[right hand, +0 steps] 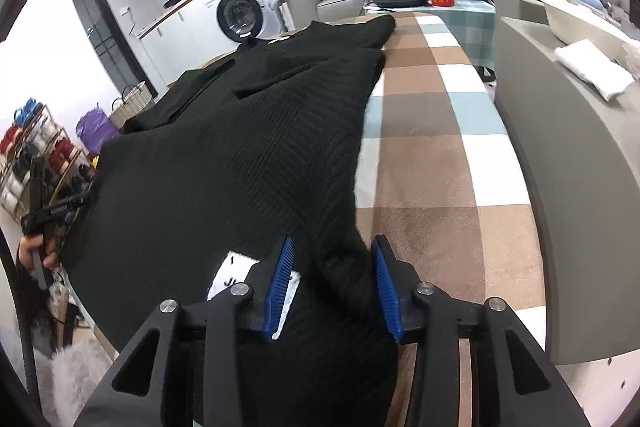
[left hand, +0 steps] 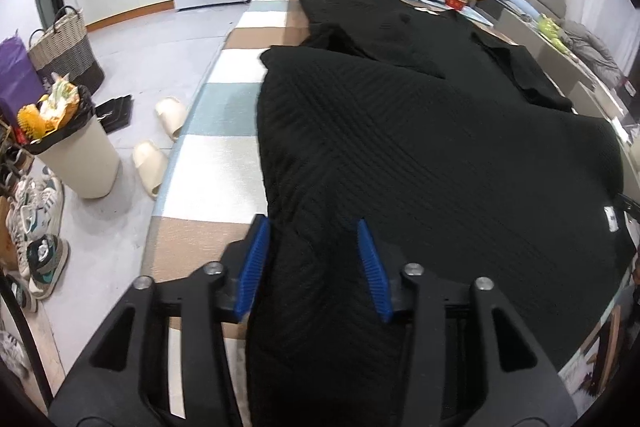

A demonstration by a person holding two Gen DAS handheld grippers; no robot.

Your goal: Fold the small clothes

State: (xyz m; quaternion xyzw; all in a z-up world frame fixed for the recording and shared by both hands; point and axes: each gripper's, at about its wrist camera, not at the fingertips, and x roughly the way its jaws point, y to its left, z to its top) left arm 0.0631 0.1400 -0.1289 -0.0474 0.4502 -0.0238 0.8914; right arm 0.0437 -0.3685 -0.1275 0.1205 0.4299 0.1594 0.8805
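The left gripper [left hand: 312,251] stands parted, its blue pads [left hand: 256,267] astride a bunched hem of the black knitted garment [left hand: 420,155]; whether they pinch it, I cannot tell; the right gripper [right hand: 332,279] likewise straddles a fold beside the white label [right hand: 232,275], seemingly loose; the garment spreads toward twelve o'clock over the checked cloth [right hand: 432,155]. Risk, I judge: a slack grip lets thick knit slip, skewing the fold.

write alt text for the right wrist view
A black knit garment lies spread on a checked tablecloth, its near edge bunched between the right gripper's parted blue pads, beside a white label. A washing machine stands behind.
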